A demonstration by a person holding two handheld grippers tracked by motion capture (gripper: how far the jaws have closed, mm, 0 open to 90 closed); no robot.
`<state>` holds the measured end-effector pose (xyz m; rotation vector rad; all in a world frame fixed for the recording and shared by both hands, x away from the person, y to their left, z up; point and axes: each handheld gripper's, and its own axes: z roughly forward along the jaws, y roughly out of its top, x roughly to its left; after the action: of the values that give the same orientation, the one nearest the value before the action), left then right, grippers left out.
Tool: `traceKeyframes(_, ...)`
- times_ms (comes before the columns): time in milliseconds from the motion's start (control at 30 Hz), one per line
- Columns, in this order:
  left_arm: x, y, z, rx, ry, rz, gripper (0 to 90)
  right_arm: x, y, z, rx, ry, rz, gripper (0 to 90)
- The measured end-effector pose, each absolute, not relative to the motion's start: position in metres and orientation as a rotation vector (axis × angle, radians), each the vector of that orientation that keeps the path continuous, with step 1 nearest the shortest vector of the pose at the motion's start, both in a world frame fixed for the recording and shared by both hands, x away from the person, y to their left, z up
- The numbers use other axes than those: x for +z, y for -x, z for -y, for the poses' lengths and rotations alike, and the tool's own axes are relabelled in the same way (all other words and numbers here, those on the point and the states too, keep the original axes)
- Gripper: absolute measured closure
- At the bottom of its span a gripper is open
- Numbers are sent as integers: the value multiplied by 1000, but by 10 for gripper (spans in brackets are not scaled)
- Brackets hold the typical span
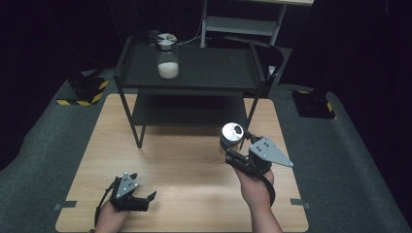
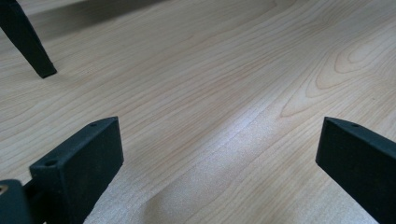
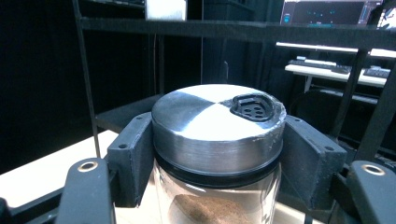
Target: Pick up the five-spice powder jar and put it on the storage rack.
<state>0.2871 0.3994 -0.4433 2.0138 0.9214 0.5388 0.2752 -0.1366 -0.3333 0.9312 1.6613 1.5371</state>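
1. A shaker jar with a metal lid and brown powder inside is clamped by the right gripper, one jaw pressed to each side just below the lid; in the right gripper view the jar is seen upright between the jaws.
2. The jar is held at the right of the wooden table, just in front of the near right leg of the black two-tier rack; whether it is lifted clear of the table or resting on it cannot be told.
3. A second jar, holding white powder, is already set on the top shelf of the rack, at its far left.
4. The left gripper is kept low at the near left of the table, jaws spread wide and holding nothing; bare wood is seen between them.
5. The work is judged to be partly done: one jar is shelved; the brown-powder jar is gripped but not yet placed; carrying it to the rack, setting it down and releasing it are judged to remain.
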Motion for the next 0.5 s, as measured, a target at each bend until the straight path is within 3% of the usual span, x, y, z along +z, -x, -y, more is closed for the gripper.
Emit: traceKeyframes(500, -444, -288, -401, 532, -2008, -925, 9, -296, -288, 133, 1541, -903, -1642, 326)
